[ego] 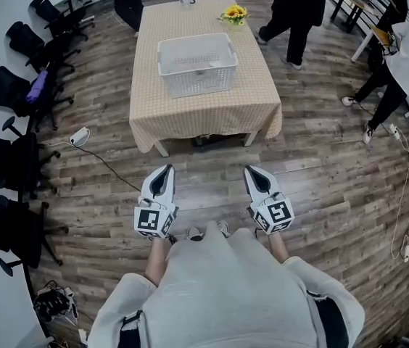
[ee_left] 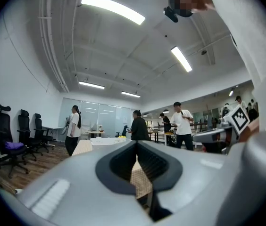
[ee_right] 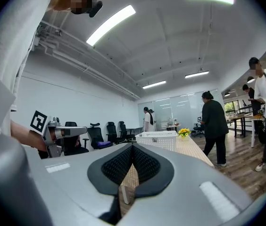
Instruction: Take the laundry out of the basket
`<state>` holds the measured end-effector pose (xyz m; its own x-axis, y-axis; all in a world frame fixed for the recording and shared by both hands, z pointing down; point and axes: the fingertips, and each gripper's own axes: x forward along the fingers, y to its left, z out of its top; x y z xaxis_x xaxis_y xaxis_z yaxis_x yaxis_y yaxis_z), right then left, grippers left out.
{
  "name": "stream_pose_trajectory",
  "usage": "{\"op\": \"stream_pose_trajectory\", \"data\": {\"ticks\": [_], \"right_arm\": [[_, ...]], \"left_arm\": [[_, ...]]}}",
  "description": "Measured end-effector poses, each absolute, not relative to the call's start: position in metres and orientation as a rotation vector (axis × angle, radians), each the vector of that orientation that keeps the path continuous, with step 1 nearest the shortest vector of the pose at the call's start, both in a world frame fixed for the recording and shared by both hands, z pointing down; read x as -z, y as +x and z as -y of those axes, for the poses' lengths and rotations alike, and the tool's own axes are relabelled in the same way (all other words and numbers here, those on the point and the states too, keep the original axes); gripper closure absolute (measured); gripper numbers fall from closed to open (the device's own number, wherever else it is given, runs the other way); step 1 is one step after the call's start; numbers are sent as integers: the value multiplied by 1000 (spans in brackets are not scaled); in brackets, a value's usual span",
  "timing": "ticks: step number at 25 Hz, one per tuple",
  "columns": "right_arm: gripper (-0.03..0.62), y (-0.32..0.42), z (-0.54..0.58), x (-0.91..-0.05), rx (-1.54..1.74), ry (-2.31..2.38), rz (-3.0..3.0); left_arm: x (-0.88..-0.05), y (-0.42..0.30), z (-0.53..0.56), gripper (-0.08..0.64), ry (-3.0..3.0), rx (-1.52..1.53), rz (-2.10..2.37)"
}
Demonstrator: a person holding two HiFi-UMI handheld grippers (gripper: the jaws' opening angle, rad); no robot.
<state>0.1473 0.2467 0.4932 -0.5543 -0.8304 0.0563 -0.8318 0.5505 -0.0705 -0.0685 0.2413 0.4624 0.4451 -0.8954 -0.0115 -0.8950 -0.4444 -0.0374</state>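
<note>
1. The left claw (ego: 164,171) and the right claw (ego: 252,172) are pointing level, side by side, both clenched on nothing, with their pads pressed together.
2. Straight ahead of both claws, a stretch of wooden floor (ego: 212,167) is lying between them and the bench (ego: 204,114), which is well apart from them.
3. On the bench, ahead and roughly between the two claws, the white basket (ego: 199,83) is standing upright and out of reach. Its inside is showing pale, and the laundry cannot be made out from here.
4. The laundry is likely soft, light and limp, draping and perhaps catching on the lattice walls. A bunched fold near the top looks the best hold, while the light basket may need steadying at its rim.
5. Beyond the basket, yellow flowers (ego: 234,12) are sitting at the bench's far end, and people (ego: 295,9) are walking farther off, ahead and to the right.
</note>
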Motion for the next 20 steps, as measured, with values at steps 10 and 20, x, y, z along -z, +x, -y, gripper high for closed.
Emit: {"op": "stream_pose_trajectory", "data": {"ticks": [10,20], "right_arm": [[594,169,-248,-507,-179,1377,2800],[594,171,-227,-517,-186,1340,2808]], "left_arm": [[-468,-47,-246,552,-2598,41,-1708],[-473,-45,-229,552,-2575,53,-1739]]}}
